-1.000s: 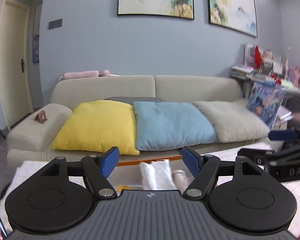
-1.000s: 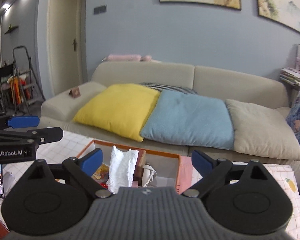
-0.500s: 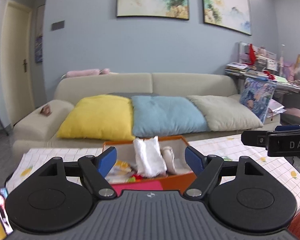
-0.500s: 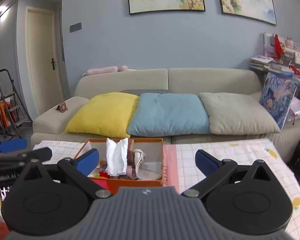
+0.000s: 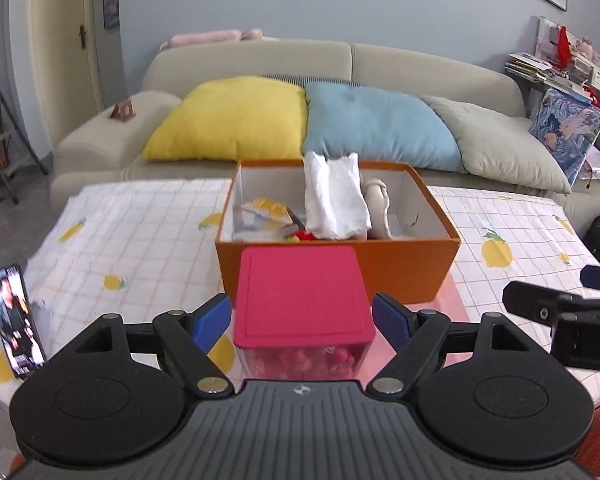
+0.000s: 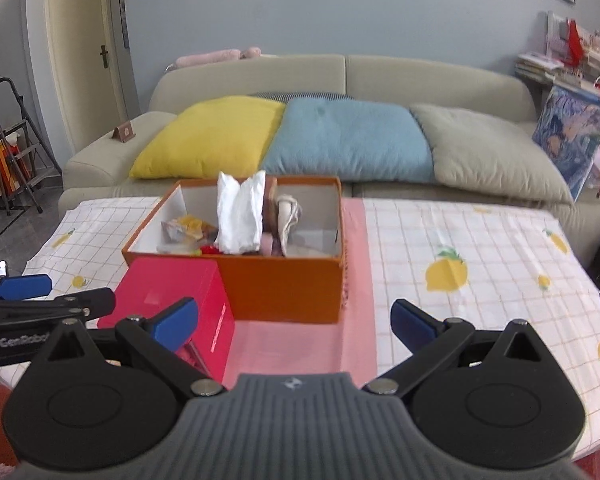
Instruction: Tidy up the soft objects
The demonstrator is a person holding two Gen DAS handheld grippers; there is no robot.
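Left gripper point(image 5: 302, 318) nearest the camera: blue rubber-faced fingers spread wide, straddling the pink lidded container point(image 5: 302, 300) without touching it. Nothing held. Probably lined up to take the container by its sides or lift the lid. Right gripper point(image 6: 294, 318) also wide open and empty, over bare pink mat point(image 6: 300, 344), just right of the container; looks like a standby pose while the left one works.

Container: square, flat matte pink lid with a raised rim, clear plastic walls, reddish soft-looking contents blurred inside. Cannot tell what they are. It sits right against the front wall of the orange box point(image 5: 380, 272), likely the destination bin placed close for short transfers.

Orange box: rigid cardboard, white inside, open top, on the pink mat over a checked tablecloth point(image 5: 140, 232) with lemon prints. Inside, the task's soft things: a crumpled white cloth point(image 5: 334, 200) standing upright mid-box, a pale beige fabric piece point(image 5: 378, 208) just right of it, a crinkly yellow packet point(image 5: 268, 212) lying at the left, something small and red low at the front.

A phone point(image 5: 16, 320) stands propped at the table's left edge.

Far: beige sofa point(image 5: 380, 64) with 3 plump cushions, yellow point(image 5: 228, 120), blue point(image 5: 376, 124), grey-beige point(image 5: 504, 140).
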